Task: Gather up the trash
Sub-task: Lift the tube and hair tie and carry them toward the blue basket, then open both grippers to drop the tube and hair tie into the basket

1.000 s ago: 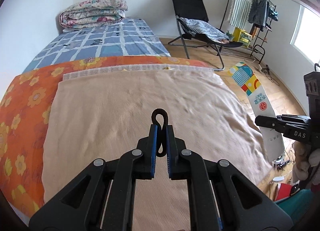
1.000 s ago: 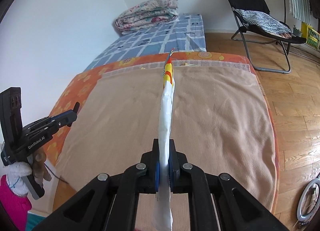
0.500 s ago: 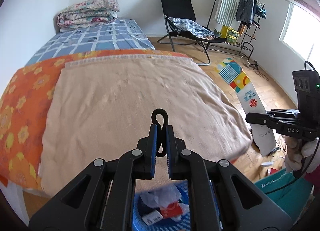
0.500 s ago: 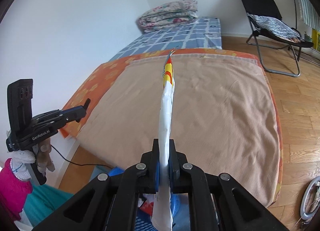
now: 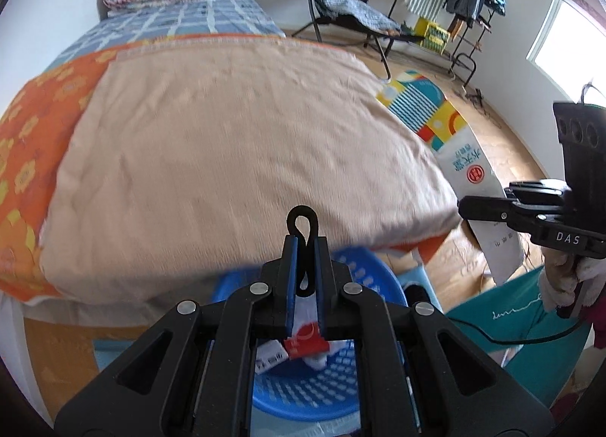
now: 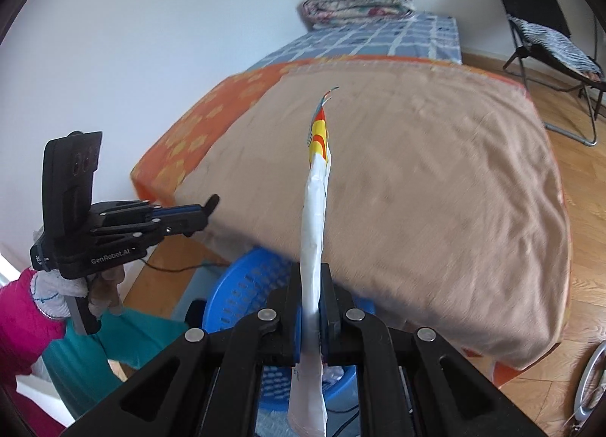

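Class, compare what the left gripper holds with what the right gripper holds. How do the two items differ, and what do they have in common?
The left gripper pinches a small black loop; the right gripper clamps a long flat wrapper. The loop is plain black, the wrapper white with colourful print. The loop barely clears the fingertips; the wrapper reaches far past them. Both are held above the blue basket.

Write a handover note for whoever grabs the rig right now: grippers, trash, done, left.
Left gripper: shut on a small black loop, above the blue basket.
Right gripper: shut on a long white wrapper with a colourful end, above the basket.
Basket sits on the floor at the foot of the bed; it already holds some trash, including a red packet.
Done: both pieces picked up and brought over the basket.
Left: release both pieces into it.
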`<move>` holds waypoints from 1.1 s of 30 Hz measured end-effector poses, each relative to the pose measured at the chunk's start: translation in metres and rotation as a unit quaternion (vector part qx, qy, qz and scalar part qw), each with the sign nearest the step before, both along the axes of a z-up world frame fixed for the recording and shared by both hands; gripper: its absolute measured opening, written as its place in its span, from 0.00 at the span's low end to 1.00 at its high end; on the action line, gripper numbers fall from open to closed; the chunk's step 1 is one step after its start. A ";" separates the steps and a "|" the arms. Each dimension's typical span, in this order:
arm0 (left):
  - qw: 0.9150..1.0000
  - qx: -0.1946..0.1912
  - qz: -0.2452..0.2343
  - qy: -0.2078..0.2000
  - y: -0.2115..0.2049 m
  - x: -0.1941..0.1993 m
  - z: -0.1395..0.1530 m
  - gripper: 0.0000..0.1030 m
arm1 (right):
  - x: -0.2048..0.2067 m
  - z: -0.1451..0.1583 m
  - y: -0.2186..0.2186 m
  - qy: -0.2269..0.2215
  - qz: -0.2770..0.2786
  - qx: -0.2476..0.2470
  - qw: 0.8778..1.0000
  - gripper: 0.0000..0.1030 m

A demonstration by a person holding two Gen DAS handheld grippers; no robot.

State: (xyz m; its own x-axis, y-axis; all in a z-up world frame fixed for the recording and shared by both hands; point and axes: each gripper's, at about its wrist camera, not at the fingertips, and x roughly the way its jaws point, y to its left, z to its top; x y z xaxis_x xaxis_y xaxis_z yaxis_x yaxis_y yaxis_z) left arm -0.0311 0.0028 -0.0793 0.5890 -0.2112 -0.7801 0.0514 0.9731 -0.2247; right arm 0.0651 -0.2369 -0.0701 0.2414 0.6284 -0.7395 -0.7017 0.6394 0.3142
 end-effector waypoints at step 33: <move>0.989 -0.008 -0.049 0.138 -0.035 -0.045 -0.098 0.06 | -0.048 -0.074 0.044 0.078 0.108 -0.085 0.987 0.05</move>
State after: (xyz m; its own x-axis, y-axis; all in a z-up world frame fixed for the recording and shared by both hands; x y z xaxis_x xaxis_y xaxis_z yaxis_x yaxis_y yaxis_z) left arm -0.0757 -0.0319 -0.1771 0.3308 -0.2702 -0.9042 0.0805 0.9627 -0.2583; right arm 0.0173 -0.1931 -0.1440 -0.0097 0.5170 -0.8560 -0.7795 0.5323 0.3303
